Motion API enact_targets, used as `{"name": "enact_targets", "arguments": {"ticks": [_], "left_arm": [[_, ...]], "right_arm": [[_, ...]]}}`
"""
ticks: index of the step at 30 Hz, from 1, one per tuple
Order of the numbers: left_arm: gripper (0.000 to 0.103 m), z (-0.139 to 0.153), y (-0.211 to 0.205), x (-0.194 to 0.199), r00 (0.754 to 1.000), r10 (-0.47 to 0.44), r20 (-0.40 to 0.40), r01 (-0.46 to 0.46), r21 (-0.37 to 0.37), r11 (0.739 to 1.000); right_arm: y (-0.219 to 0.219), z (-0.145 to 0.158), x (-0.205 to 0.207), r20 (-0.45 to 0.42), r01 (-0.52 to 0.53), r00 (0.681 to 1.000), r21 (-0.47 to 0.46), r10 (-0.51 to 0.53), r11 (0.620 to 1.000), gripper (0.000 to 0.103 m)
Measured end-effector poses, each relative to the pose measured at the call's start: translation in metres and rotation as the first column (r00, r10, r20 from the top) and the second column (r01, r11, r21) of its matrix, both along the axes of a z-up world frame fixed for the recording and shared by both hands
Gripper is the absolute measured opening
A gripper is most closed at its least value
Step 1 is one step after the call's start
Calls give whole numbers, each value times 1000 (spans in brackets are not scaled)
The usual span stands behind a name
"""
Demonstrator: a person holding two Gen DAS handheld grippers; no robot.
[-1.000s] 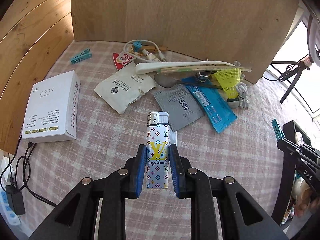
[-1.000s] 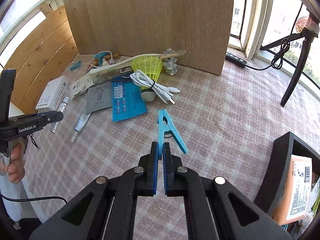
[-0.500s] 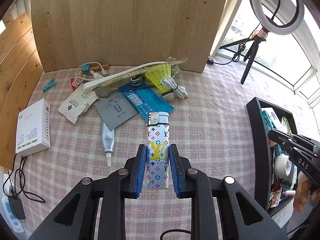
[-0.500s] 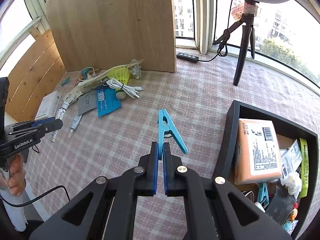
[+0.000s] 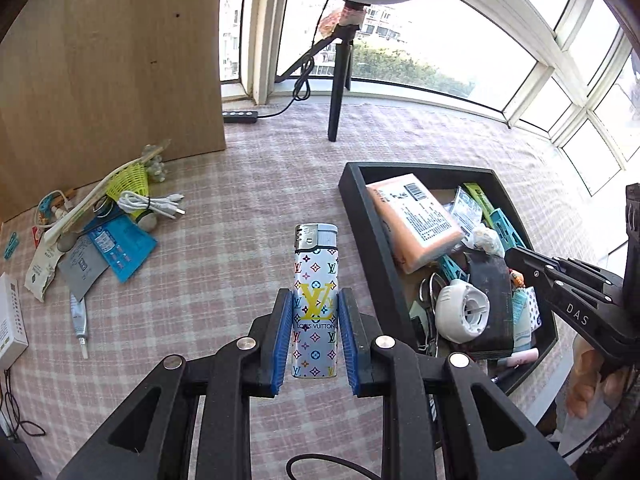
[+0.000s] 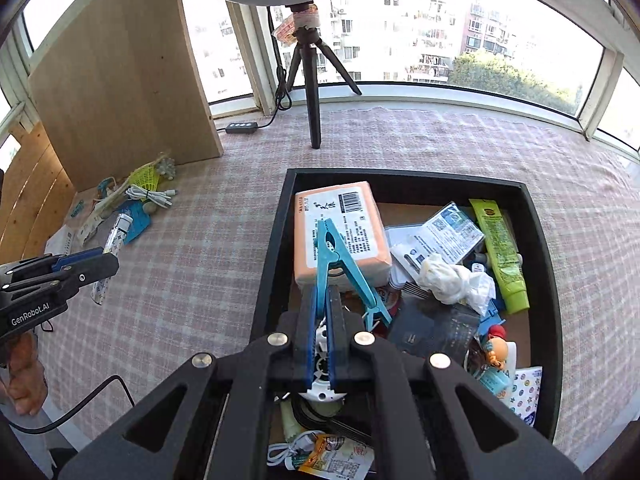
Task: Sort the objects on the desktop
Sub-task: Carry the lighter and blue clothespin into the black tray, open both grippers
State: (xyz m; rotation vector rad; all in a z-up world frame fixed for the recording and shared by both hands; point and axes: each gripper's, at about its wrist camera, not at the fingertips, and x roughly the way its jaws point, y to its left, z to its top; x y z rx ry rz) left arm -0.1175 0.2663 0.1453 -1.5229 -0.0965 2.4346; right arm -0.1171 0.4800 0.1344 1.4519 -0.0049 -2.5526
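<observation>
Lighter [image 5: 315, 300] and clothespin [image 6: 334, 266] in clamped claws

I am holding the patterned lighter [image 5: 315, 300] upright in the left gripper [image 5: 314, 336], both blue pads pressing its sides. It is hanging above the checked tablecloth [image 5: 224, 280], just left of the black tray [image 5: 376, 248], which is sitting full of items. The right gripper [image 5: 576, 292] is reaching over the tray's right side. Loose clutter is lying far left.
</observation>
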Motion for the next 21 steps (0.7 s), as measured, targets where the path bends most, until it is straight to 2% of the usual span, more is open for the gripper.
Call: {"name": "enact_targets", "arguments": {"ticks": [8, 12, 14, 15, 16, 17, 18, 21], "left_arm": [[22, 16, 93, -5, 984, -178, -31, 178, -3, 984], [22, 20, 124, -6, 974, -224, -40, 225, 2, 974], [22, 20, 137, -8, 966, -256, -34, 257, 27, 966], [26, 20, 143, -8, 961, -277, -29, 277, 36, 960], [43, 19, 147, -9, 957, -289, -19, 289, 33, 957], [52, 18, 149, -10, 957, -289, -16, 289, 32, 957], [53, 18, 148, -9, 958, -284, -28, 285, 31, 958], [50, 15, 141, -10, 963, -267, -34, 267, 4, 964]], "right_arm": [[74, -2, 14, 4, 171, 985, 15, -172, 985, 5], [96, -5, 21, 12, 231, 973, 18, -231, 973, 5], [103, -5, 25, 12, 245, 969, 22, -245, 969, 5], [104, -6, 27, 12, 245, 969, 22, -246, 969, 5], [105, -7, 28, 15, 248, 969, 23, -248, 969, 14], [107, -8, 29, 19, 262, 965, 27, -262, 965, 21], [109, -8, 30, 18, 277, 961, 29, -277, 960, 35], [111, -6, 34, 7, 288, 957, 17, -289, 957, 37]]}}
